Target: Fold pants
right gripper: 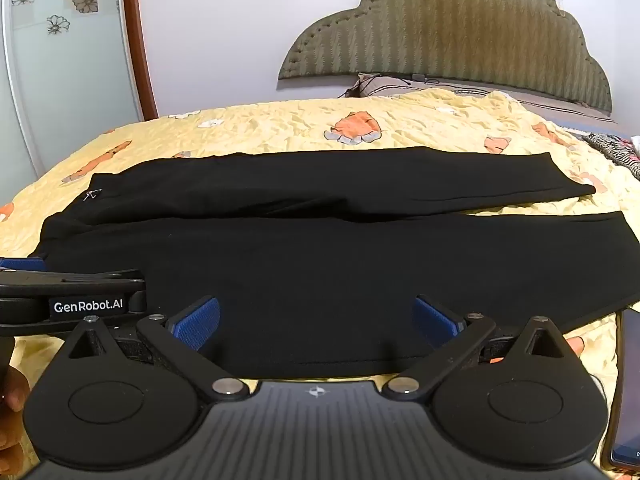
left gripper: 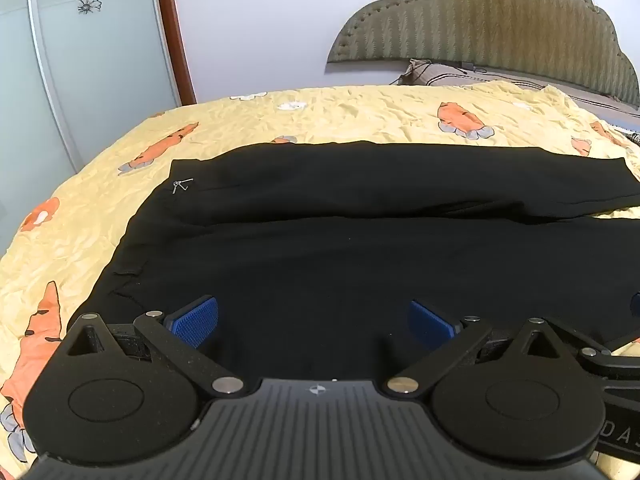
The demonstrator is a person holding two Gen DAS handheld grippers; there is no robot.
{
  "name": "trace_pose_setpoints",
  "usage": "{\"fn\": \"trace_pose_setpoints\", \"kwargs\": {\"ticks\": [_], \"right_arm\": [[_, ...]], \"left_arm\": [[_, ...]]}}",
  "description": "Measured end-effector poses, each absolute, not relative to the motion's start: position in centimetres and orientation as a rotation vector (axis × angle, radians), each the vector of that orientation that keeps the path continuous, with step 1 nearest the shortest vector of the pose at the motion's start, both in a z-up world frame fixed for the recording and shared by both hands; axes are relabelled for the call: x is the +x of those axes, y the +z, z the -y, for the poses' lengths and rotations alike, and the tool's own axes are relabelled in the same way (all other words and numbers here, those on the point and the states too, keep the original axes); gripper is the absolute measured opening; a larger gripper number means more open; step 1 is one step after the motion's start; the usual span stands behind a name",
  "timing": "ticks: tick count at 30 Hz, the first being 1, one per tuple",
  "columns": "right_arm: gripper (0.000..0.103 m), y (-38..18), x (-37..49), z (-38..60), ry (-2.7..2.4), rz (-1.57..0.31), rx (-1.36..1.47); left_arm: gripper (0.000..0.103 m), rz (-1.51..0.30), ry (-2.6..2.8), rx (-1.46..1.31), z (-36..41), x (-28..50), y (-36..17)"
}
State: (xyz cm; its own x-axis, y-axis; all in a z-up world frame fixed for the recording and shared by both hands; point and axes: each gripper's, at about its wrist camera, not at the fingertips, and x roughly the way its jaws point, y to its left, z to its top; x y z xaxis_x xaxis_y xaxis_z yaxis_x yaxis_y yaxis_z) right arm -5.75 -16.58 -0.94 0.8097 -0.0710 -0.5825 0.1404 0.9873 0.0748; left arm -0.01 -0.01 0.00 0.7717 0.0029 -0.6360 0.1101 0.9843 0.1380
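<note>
Left wrist view: the black fabric pants (left gripper: pixel 360 240) lie flat across the bed's yellow carrot-print quilt (left gripper: pixel 360 116), waistband to the left, legs running right. The left hand-held gripper (left gripper: pixel 314 322) hangs low over the near edge of the waist end, its blue ribbed pads (left gripper: pixel 196 320) spread wide with only dark cloth showing between them. A small silver clip (left gripper: pixel 180 186) sits near the far waistband corner.

Right wrist view: the right hand-held gripper (right gripper: pixel 316 320) is likewise wide apart, nothing between its pads, over the near leg's edge. Only here do both leg hems show (split apart at the right), plus the other black hand-held gripper (right gripper: pixel 80 292) labelled GenRobot.AI at left, and a dark phone (right gripper: pixel 628 392) at the right edge.
</note>
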Motion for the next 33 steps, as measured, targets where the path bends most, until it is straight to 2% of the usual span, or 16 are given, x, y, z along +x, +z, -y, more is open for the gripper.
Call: {"fn": "trace_pose_setpoints", "kwargs": {"ticks": [33], "right_arm": [[0.103,-1.0,-5.9,16.6,-0.123,-0.623,0.131]], "left_arm": [[0.103,-0.641,-0.1,0.108,-0.6,-0.7,1.0]]}}
